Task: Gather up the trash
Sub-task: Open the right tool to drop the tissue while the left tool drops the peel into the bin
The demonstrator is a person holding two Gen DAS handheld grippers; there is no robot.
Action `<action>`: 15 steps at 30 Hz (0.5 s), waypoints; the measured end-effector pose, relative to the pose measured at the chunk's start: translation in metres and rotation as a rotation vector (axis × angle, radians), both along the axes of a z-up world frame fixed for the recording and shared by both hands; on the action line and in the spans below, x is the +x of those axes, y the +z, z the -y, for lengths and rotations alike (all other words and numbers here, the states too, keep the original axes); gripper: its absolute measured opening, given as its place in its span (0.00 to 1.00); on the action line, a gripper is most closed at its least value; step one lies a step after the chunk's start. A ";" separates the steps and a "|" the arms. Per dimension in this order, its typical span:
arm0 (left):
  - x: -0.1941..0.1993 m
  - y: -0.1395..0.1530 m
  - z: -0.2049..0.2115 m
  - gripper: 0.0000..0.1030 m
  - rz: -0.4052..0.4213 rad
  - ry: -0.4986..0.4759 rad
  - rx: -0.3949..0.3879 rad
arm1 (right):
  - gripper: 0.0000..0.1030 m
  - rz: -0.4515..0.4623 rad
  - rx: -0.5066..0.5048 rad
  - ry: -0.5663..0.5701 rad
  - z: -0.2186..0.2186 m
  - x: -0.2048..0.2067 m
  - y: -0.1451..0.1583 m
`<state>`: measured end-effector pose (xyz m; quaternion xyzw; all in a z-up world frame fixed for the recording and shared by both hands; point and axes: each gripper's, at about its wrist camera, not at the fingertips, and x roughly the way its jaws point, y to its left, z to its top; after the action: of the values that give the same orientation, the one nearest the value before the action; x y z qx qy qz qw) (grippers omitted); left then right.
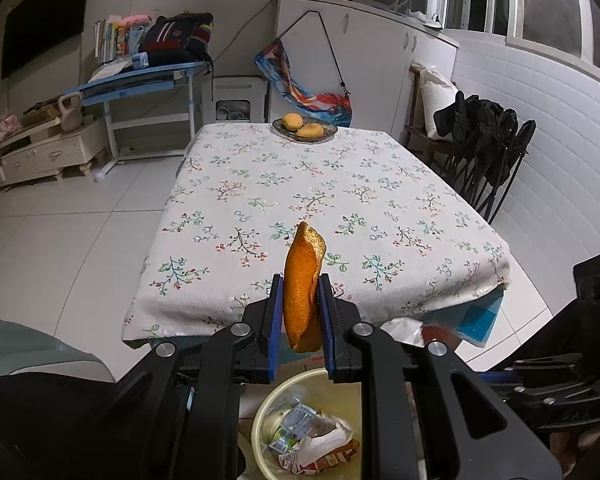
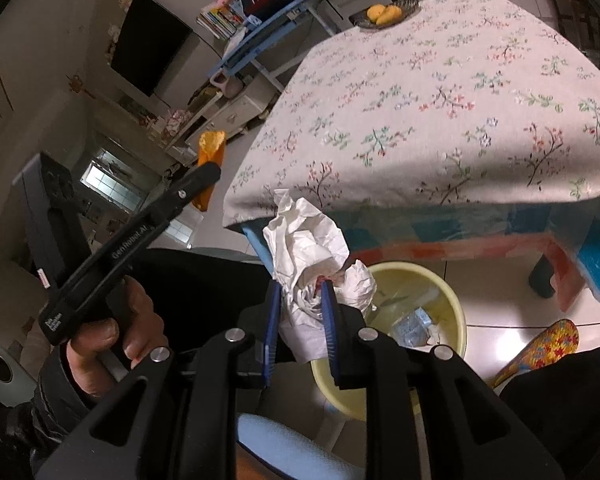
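Floral cloth covers the surface (image 1: pixel 340 184) ahead, bare but for a fruit dish (image 1: pixel 305 129) at its far end. Now the left claw (image 1: pixel 300 300): narrow, clamped on a strip of orange peel (image 1: pixel 302 284) standing upright between the blue pads. Below and just behind its tips sits the yellow bin (image 1: pixel 266 412), already holding wrappers. The peel pokes well above the pads, so if the claw lets go from here it could tip forward and land on the floor short of the rim.

Over to the right claw (image 2: pixel 300 312): pads pinching a crumpled white tissue (image 2: pixel 308 248), with most of the wad bulging above and beside them. The bin (image 2: pixel 456 320) lies beyond and to the right, its near rim under the tips. The grip looks light on soft paper; a loose fold may catch on a pad, or the wad may drift and fall outside the near rim. The two claws are also close together over one opening, so they could bump.
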<state>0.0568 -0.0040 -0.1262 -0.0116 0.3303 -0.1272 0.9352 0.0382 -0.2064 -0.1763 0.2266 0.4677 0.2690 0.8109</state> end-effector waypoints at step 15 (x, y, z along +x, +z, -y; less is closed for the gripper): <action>-0.013 -0.039 0.024 0.15 -0.202 -0.167 0.047 | 0.53 -0.023 -0.046 -0.108 0.014 0.000 -0.003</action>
<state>0.0433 -0.0285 -0.1650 0.0253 0.4254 -0.1949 0.8834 0.0383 -0.2201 -0.1795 0.2357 0.4703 0.2115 0.8237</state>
